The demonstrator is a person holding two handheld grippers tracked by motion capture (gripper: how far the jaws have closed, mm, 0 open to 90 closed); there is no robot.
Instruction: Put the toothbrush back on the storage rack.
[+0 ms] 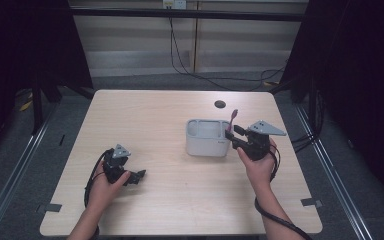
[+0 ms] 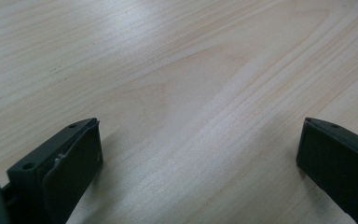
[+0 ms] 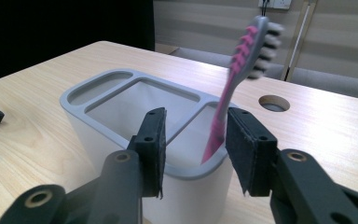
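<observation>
Resting on a pale wooden table (image 1: 170, 120) before dark curtains, both grippers gape, the right gripper (image 3: 193, 140) straddling a toothbrush (image 3: 233, 88).

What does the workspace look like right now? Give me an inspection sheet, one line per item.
Surface: light wood table, with a round cable hole near the far edge.
Job's things: pink toothbrush stands tilted, head up, in the end compartment of the grey-white holder.
Clutter: nothing seen.
Grippers: right gripper at the holder's end, jaws apart and not pressing on the toothbrush handle between them; left gripper open over bare wood, nothing between its jaws.
Cables: one trails from each gripper; black cables run across the floor behind the table.
Surroundings: dark curtains at both sides, pale wall panels behind.
</observation>
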